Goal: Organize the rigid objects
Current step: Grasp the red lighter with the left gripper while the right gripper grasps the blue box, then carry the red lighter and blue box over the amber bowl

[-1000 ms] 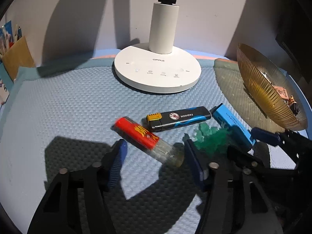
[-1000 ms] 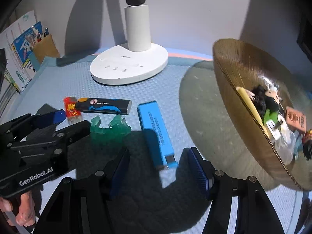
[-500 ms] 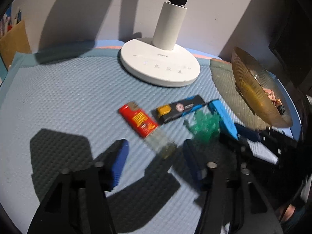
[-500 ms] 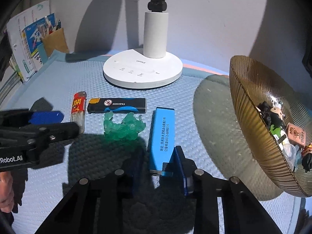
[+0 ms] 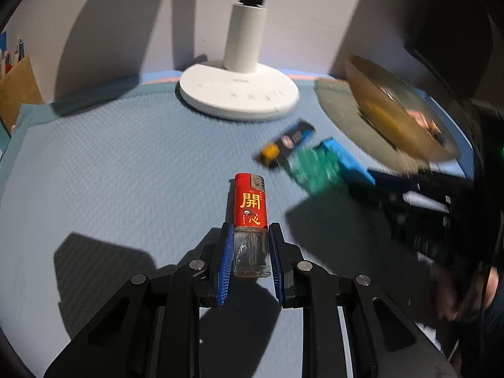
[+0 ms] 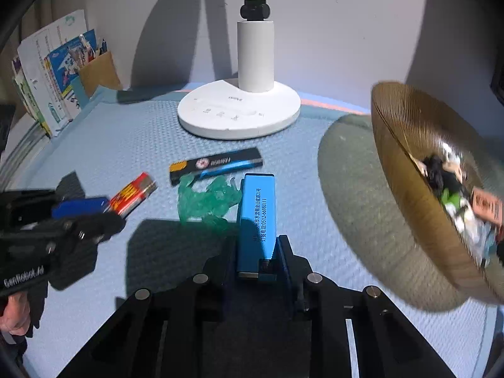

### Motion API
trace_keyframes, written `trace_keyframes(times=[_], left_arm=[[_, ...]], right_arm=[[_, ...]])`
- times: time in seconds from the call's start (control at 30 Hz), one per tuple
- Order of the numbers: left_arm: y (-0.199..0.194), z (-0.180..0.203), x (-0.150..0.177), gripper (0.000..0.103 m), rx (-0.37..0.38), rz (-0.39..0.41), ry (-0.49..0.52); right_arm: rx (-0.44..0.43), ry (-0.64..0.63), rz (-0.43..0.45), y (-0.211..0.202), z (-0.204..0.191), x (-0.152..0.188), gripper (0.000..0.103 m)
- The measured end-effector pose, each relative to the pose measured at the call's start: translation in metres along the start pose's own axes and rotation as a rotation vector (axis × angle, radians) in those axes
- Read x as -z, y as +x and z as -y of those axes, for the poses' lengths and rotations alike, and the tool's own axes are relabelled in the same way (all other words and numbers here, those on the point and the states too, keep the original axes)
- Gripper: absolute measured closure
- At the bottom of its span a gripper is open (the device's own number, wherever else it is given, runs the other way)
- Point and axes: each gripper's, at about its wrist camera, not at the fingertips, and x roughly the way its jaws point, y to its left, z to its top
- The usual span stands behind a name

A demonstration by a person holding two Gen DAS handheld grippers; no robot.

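Observation:
My left gripper (image 5: 251, 236) is shut on the clear base of a red lighter (image 5: 251, 203), held above the blue mat; the lighter also shows in the right wrist view (image 6: 134, 193). My right gripper (image 6: 256, 245) is shut on the near end of a flat blue lighter (image 6: 257, 211). A black and blue lighter (image 6: 217, 163) and a green translucent figure (image 6: 208, 200) lie on the mat between the two grippers. A ribbed gold bowl (image 6: 406, 170) with several small items stands at the right.
A white lamp base (image 6: 239, 113) with its post stands at the back centre of the blue mat (image 6: 126, 145). Booklets and a brown pen holder (image 6: 97, 71) stand at the back left. The wall is close behind.
Both grippers have closed: the left on the red lighter, which now points straight ahead, the right on the flat blue lighter. Both views have shifted with the motion.

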Motion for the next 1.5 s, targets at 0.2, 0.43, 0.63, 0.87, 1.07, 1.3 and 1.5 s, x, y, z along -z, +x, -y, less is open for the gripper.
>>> trace_keyframes(times=[0.2,0.43,0.63,0.87,1.07,1.3,1.5], left_arm=[[-0.032,0.015,0.039,0.084,0.047,-0.007,0.033],[-0.054,0.041,0.062,0.084,0.077,0.005,0.066],[-0.049,0.053,0.07,0.074,0.007,-0.02,0.089],[-0.037,0.054,0.072,0.071,-0.042,-0.032,0.075],[-0.031,0.067,0.068,0.072,-0.047,-0.013,0.103],[-0.039,0.083,0.061,0.083,0.009,0.051,0.122],[-0.053,0.104,0.039,0.083,0.09,0.13,0.118]], right_arm=[[-0.07,0.05,-0.028,-0.042,0.015,0.051,0.079],[-0.065,0.054,-0.036,-0.084,0.017,0.106,0.079],[-0.06,0.056,-0.057,-0.088,0.012,0.108,0.059],[0.075,0.019,-0.066,-0.072,-0.005,0.097,0.058],[0.048,0.028,-0.043,-0.071,-0.013,0.095,0.079],[-0.132,0.147,-0.011,-0.081,0.001,0.104,0.079],[-0.162,0.261,0.057,-0.106,0.035,0.106,0.079]])
